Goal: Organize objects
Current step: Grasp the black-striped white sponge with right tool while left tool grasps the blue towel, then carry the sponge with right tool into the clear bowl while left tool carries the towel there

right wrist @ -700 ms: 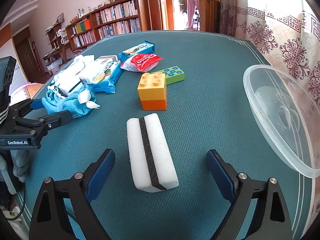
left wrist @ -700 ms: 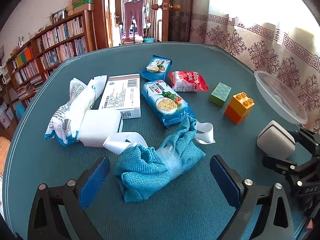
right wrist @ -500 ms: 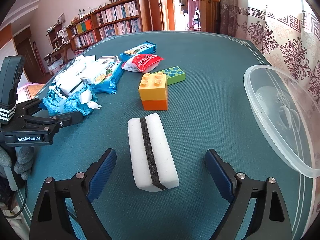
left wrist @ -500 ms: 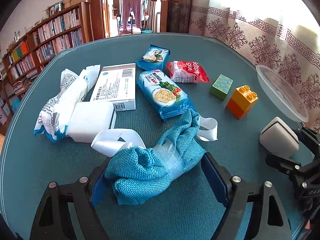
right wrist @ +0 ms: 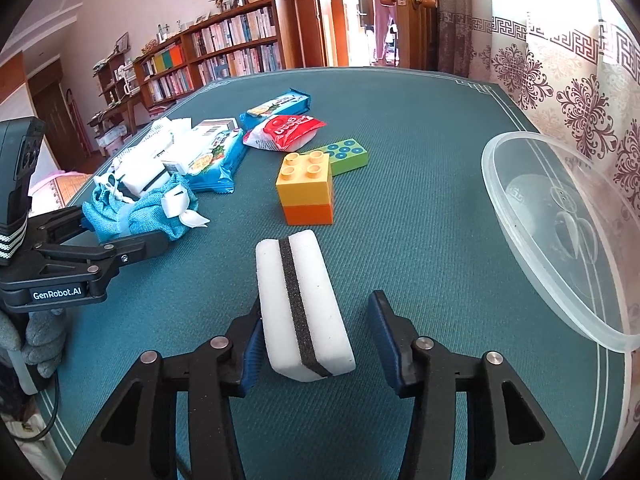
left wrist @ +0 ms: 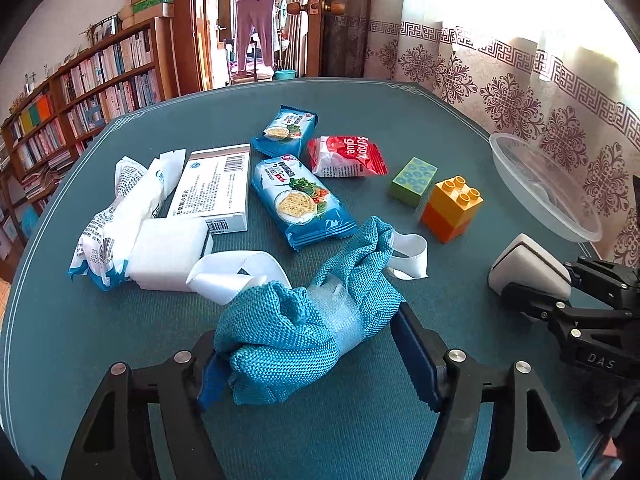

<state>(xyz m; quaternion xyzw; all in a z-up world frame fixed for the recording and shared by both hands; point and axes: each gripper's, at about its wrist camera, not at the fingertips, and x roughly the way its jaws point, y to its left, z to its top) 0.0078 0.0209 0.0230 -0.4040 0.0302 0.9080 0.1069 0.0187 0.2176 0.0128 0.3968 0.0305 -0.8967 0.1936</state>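
A crumpled blue knit cloth bundle (left wrist: 280,332) with a white ribbon lies on the teal table, and my left gripper (left wrist: 308,340) is shut on it, one pad on each side. The same cloth (right wrist: 148,208) shows at the left of the right wrist view, between that gripper's fingers. A white sponge with a black stripe (right wrist: 304,300) lies lengthwise between the jaws of my right gripper (right wrist: 316,312). The left pad touches the sponge; the right pad stands a small gap off. The left wrist view shows this sponge (left wrist: 528,264) at its right edge.
A clear plastic bowl (right wrist: 568,200) stands at the table's right edge. A yellow-orange block (right wrist: 306,190) and a green block (right wrist: 346,156) sit mid-table. Behind the cloth lie blue cracker packets (left wrist: 300,200), a red packet (left wrist: 344,156), a white box (left wrist: 212,188), a white sponge (left wrist: 168,252) and a tissue pack (left wrist: 116,208).
The left gripper moved forward and its jaws closed onto the blue cloth. The right gripper's jaws narrowed around the striped sponge, and its left pad now touches it.
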